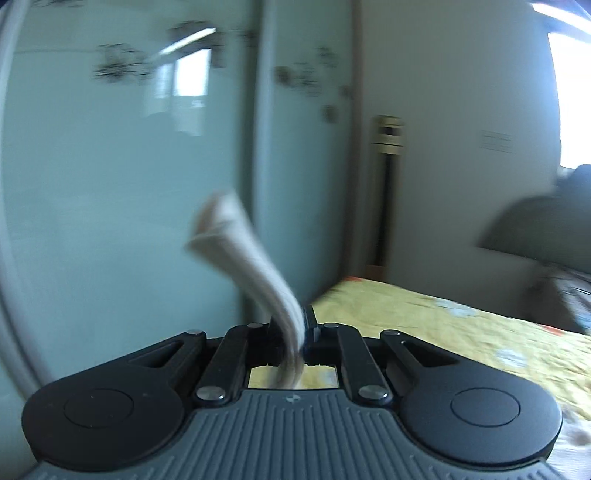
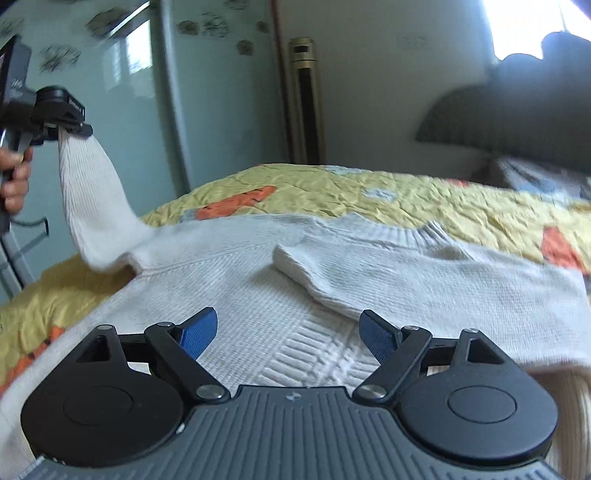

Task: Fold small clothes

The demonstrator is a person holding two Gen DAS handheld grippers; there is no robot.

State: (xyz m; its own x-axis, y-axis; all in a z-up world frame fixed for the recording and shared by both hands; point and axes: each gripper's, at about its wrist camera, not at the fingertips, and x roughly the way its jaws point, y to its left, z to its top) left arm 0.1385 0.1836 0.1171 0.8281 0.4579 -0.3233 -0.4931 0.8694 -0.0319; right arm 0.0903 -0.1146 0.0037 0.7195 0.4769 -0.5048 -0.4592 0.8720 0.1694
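Each gripper is black with two round bumps and a grey ribbed plate. The right gripper [image 2: 288, 332] has blue finger pads [image 2: 197, 334] and silver screws [image 2: 208, 391].

You are working in a home bedroom. The work surface is a bed [image 2: 424, 199] covered by a crinkled yellow quilt with orange and pale blue patches. Behind it stands a wardrobe [image 2: 207, 110] with pale green glossy doors carrying a dark flower pattern — the doors reflect a window. A tall floor-standing air conditioner [image 2: 304, 99] occupies the corner against a plain pale wall [image 2: 388, 92]. Daylight enters from a bright window [image 2: 524, 22] at the upper right — domestic furnishings throughout.
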